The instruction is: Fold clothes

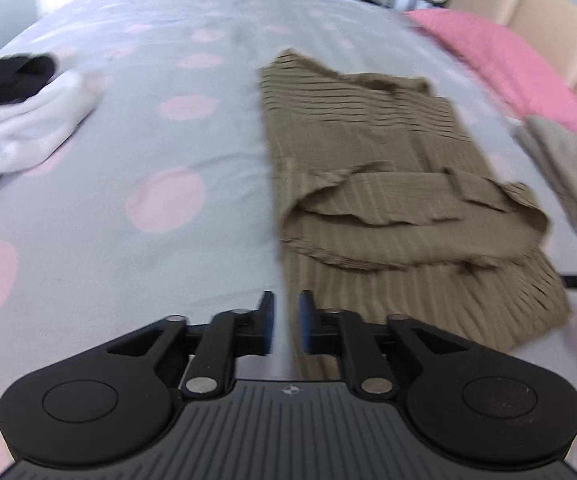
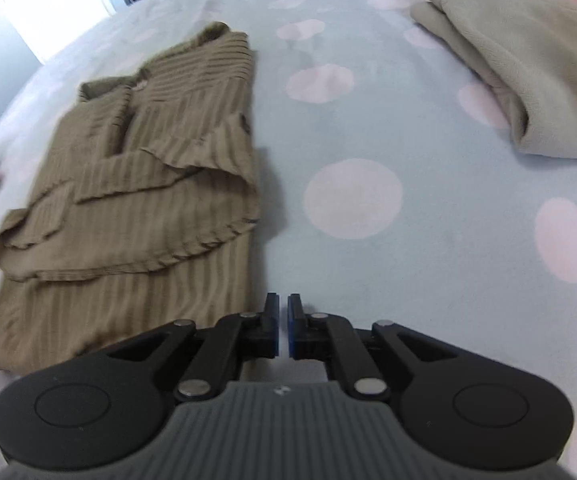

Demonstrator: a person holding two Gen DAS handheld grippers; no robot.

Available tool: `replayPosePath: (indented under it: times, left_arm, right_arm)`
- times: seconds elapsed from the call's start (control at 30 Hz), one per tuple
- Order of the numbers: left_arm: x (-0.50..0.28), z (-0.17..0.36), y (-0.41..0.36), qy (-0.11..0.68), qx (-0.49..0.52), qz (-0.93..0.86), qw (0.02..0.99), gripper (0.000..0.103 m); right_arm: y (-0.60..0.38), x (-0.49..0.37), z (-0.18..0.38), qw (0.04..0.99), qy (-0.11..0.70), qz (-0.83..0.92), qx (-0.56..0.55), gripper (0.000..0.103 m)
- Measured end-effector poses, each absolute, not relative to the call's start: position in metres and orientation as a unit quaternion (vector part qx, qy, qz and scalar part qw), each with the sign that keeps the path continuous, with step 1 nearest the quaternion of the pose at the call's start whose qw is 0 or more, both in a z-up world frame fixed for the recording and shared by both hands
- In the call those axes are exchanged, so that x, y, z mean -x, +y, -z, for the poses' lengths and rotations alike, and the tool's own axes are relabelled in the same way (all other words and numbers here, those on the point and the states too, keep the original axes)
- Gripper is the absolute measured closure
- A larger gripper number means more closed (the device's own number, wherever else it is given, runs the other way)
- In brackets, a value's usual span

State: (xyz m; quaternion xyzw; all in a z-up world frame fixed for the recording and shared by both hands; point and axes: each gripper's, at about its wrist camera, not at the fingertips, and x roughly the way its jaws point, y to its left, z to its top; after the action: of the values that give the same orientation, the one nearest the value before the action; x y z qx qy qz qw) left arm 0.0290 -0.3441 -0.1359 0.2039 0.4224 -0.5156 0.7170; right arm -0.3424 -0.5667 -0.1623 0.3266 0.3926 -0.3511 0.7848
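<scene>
1. Lay across the whole scene: a bed [image 1: 136, 264] under a pale grey sheet with pink dots, carrying every garment; headboard side marked by a pink pillow [image 1: 504, 68] and padded beige panels [image 1: 528, 4] along the right edge in the left wrist view.
2. Spread near the middle of the bed: the olive ribbed garment [image 1: 368, 168], the task's thing, flat but untidy, with a sleeve or flap already turned in across its middle and its lower hem nearest the cameras.
3. Sat toward the headboard side, well apart from the olive piece: a folded grey-beige fleece [image 2: 528, 64].
4. Heaped at the opposite edge: a crumpled white garment [image 1: 20, 128] with a black garment [image 1: 8, 76] on top.
5. Hovered at the near hem: the left gripper [image 1: 286, 320] over the garment's left border, jaws parted a little, nothing between them, only sheet and cloth edge showing in the gap.
6. Hovered just beside the hem's other corner: the right gripper [image 2: 283, 324], jaws a narrow slit apart, empty, over bare sheet.
7. Judged as between folds: side already tucked, hem not yet lifted.
8. Called for next, probably: pinching both near corners of the hem and carrying them up toward the collar end, evenly, without dragging the tucked flap loose.
9. Beyond the bed's far edge: dark cabinet fronts, a bright doorway or window, cluttered shelves, all blurred.
</scene>
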Motion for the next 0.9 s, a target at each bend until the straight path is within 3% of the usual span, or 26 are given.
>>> replayPosePath:
  times: [0.07, 0.37, 0.43, 0.47, 0.5, 0.53, 0.57, 0.7, 0.9]
  left_arm:
    - [-0.019, 0.134, -0.337, 0.406, -0.228, 0.528, 0.710, 0.072]
    - [0.015, 0.149, -0.326, 0.397, -0.281, 0.555, 0.675, 0.062]
    - [0.019, 0.152, -0.328, 0.393, -0.288, 0.551, 0.678, 0.062]
    - [0.021, 0.154, -0.329, 0.391, -0.291, 0.548, 0.680, 0.070]
    - [0.020, 0.155, -0.328, 0.396, -0.286, 0.547, 0.680, 0.085]
    - [0.020, 0.156, -0.328, 0.402, -0.279, 0.547, 0.679, 0.094]
    - [0.021, 0.156, -0.328, 0.399, -0.287, 0.542, 0.681, 0.103]
    - [0.014, 0.156, -0.322, 0.380, -0.329, 0.501, 0.704, 0.103]
    - [0.000, 0.151, -0.310, 0.394, -0.300, 0.507, 0.705, 0.103]
  right_arm:
    - [-0.559, 0.344, 0.157, 0.798, 0.396, 0.334, -0.308, 0.069]
    - [-0.525, 0.350, 0.150, 0.821, 0.426, 0.286, -0.249, 0.070]
    - [-0.522, 0.347, 0.156, 0.822, 0.431, 0.289, -0.236, 0.075]
    - [-0.522, 0.345, 0.158, 0.821, 0.432, 0.287, -0.238, 0.082]
    - [-0.521, 0.343, 0.161, 0.820, 0.433, 0.283, -0.244, 0.085]
    - [-0.520, 0.341, 0.163, 0.819, 0.434, 0.280, -0.249, 0.088]
    - [-0.518, 0.340, 0.165, 0.818, 0.437, 0.281, -0.247, 0.100]
    - [-0.517, 0.343, 0.159, 0.805, 0.444, 0.324, -0.223, 0.102]
    - [-0.514, 0.343, 0.151, 0.809, 0.436, 0.329, -0.219, 0.101]
